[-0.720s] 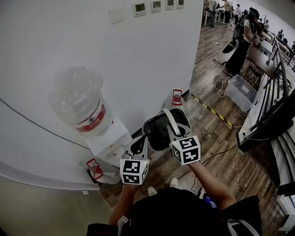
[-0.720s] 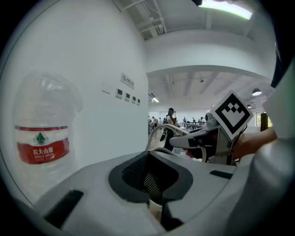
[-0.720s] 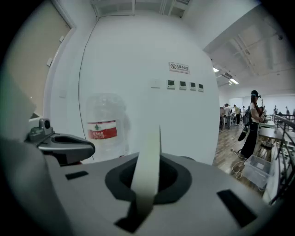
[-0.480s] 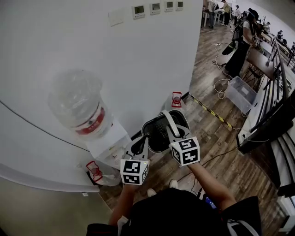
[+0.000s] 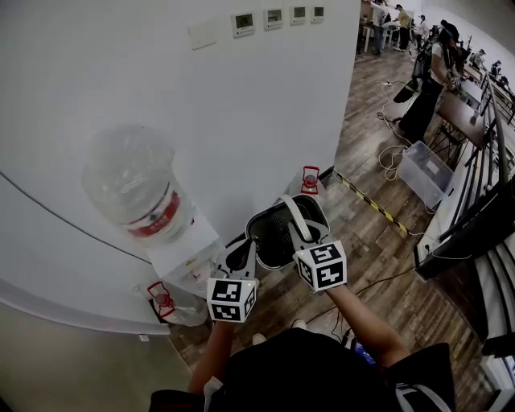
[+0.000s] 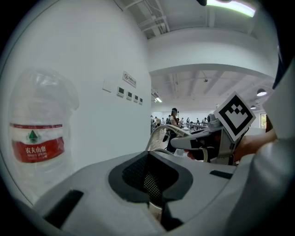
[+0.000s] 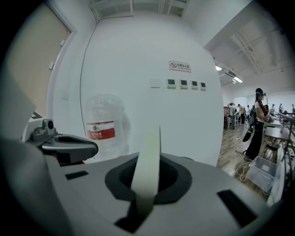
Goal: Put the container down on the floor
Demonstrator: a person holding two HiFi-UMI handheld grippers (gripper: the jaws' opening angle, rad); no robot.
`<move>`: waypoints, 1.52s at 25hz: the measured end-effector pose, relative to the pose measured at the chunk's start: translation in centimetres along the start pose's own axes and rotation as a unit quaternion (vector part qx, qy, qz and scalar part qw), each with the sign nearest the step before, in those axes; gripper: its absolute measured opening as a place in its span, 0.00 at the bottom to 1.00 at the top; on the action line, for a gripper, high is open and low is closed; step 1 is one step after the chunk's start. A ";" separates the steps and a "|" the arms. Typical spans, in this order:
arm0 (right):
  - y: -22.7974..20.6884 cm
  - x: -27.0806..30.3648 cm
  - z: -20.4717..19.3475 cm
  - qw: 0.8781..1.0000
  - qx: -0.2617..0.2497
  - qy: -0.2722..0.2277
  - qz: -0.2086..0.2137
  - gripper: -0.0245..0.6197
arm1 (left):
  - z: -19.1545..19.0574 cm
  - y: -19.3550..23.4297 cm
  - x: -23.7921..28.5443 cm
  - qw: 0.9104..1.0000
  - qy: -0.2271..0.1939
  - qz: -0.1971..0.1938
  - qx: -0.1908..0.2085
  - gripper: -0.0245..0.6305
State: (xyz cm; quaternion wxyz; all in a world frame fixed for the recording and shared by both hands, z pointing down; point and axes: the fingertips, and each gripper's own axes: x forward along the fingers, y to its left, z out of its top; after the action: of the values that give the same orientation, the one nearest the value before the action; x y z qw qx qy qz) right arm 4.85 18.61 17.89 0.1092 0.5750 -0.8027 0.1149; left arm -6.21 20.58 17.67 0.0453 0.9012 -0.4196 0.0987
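Head view, looking steeply down. Shows the container (image 5: pixel 269 233), a dark mesh basket with a pale rim, held up in front of the body between both grippers and well clear of the floor (image 5: pixel 386 269), which is wooden planks. Hangs just right of a white water dispenser (image 5: pixel 189 249) topped by a clear bottle (image 5: pixel 133 189) with a red label, close to the white wall (image 5: pixel 241 105).

Right gripper (image 5: pixel 299 235): clamped tight on the pale handle (image 5: pixel 291 216). Right gripper view confirms, with the handle band rising from between closed jaws.

Left gripper (image 5: pixel 241 253): set on the basket's left rim. Left gripper view has the mesh wall filling the gap and the jaws pinched on the pale rim edge.

Surroundings: row of small control panels (image 5: pixel 273 14) high on the wall. Red item (image 5: pixel 309 179) at the wall base behind the basket, another red piece (image 5: pixel 161 298) low beside the dispenser. Yellow-black tape strip (image 5: pixel 368 199) across the planks. Clear plastic bin (image 5: pixel 425 170) well apart to the right. People standing far back among desks.
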 end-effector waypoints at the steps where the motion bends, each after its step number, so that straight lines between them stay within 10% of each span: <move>1: -0.3 0.0 0.0 1.000 0.000 0.000 0.002 0.09 | 0.1 -0.2 0.3 1.000 0.000 0.002 0.000 0.06; 22: -5.3 0.4 -1.1 0.999 -0.009 0.008 0.041 0.09 | -0.1 -3.9 3.8 0.999 0.009 0.040 -0.004 0.06; 38: -5.7 6.6 0.2 0.999 0.002 0.013 0.047 0.09 | 0.1 1.3 7.5 0.998 0.012 0.054 -0.012 0.06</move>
State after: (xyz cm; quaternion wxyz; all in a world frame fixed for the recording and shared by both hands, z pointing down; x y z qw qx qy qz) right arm 8.21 10.86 20.08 0.1129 0.5356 -0.8269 0.1290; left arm -2.47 14.09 19.21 0.0556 0.8754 -0.4682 0.1066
